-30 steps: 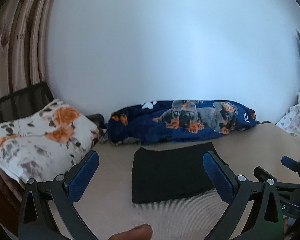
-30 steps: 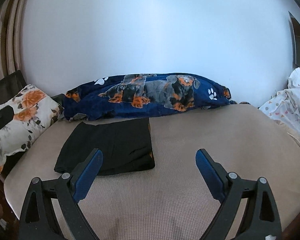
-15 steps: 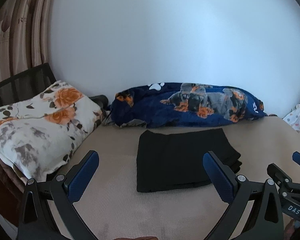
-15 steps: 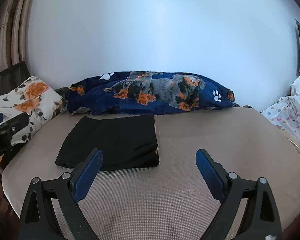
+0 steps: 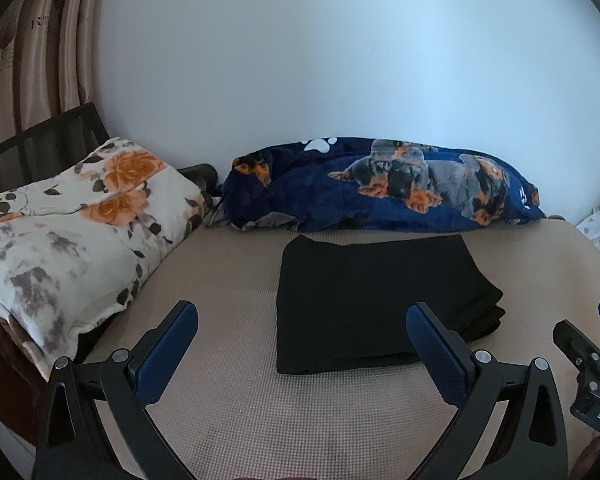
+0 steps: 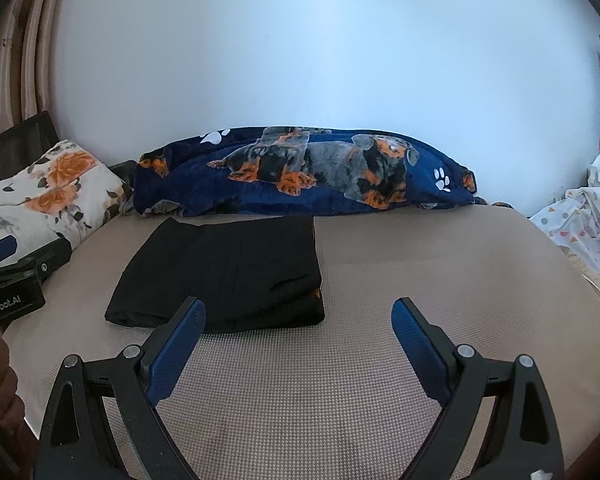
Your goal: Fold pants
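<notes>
1. Left wrist view: at far left a floral pillow (image 5: 72, 232) lies against a black mesh chair back (image 5: 40, 144), with brown curtains (image 5: 28, 60) behind. It sits lower and farther left in the picture than a second ago.
2. Along the wall lies a dark blue dog-print blanket (image 5: 380, 188), showing more fully than before.
3. The black pants (image 5: 376, 296) lie folded into a flat rectangle on the beige bed (image 5: 228, 280), just in front of the blanket, layered edges at their right. They appear farther away than a second ago.
4. The left gripper (image 5: 302, 324) hovers above the bed, jaws wide apart, holding nothing. The fingertip seen at the bottom edge earlier is gone.
5. At far right the other tool's tip shows.
6. Right wrist view: the pants (image 6: 228, 272) lie left of centre, unmoved on the bed (image 6: 440, 280), blanket (image 6: 300, 172) behind them.
7. The right gripper (image 6: 298, 320) hangs over bare bed, fully spread and empty, as before.
8. A white spotted sheet (image 6: 584, 216) bunches at right.
</notes>
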The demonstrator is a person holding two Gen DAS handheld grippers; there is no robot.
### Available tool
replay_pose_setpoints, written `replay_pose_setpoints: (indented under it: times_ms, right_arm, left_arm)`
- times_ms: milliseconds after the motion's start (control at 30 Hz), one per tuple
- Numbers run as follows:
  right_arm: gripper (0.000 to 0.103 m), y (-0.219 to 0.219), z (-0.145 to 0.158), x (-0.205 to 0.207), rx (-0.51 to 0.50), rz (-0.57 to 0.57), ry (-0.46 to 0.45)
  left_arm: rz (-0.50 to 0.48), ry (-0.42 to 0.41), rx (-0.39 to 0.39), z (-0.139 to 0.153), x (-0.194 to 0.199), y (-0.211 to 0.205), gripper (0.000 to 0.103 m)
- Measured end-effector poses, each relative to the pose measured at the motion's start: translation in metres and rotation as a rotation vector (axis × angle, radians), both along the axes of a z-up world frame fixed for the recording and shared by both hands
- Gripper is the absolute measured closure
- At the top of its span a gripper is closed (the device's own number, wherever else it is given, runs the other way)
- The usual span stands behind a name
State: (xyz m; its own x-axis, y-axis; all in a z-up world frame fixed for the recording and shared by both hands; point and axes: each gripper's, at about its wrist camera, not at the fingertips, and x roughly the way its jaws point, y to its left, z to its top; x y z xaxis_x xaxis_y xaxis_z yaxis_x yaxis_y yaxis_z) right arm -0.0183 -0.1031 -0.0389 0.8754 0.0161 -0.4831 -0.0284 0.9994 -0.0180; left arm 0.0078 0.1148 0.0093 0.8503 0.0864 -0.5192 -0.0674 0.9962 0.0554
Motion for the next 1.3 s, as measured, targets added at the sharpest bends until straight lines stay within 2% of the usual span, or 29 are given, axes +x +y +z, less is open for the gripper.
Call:
replay_pose_setpoints:
  times_ms: [1300]
  right_arm:
    - [0.010,0.016,-0.020,0.029,-0.040,-0.004,0.047]
  left_arm:
    - [-0.038,0.093,-0.014,-0.040,0.031,-0.004,0.000]
